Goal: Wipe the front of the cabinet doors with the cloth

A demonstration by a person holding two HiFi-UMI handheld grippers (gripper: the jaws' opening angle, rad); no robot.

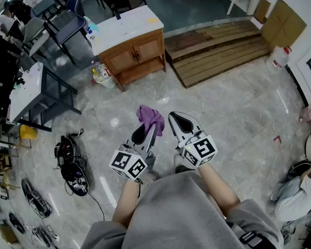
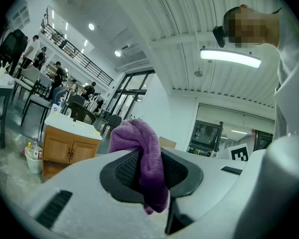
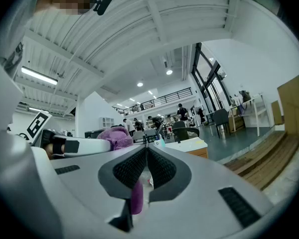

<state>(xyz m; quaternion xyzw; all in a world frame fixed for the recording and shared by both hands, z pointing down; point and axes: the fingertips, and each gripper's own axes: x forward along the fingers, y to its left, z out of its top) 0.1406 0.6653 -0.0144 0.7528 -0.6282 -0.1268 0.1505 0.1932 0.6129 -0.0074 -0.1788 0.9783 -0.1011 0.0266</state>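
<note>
A wooden cabinet with a white top and two small doors stands across the floor, well ahead of me. It also shows at the left of the left gripper view as the cabinet. My left gripper is shut on a purple cloth, which bunches above its jaws and hangs down between them as the cloth. My right gripper is beside it, jaws together, apart from the cloth. In the right gripper view the right gripper has its pads nearly touching, and a small purple strip shows low in the gap.
A wooden plank platform lies right of the cabinet. Bottles and a bag sit at its left foot. A dark table and chairs stand at left, with cables and gear on the tiled floor. A person crouches at far right.
</note>
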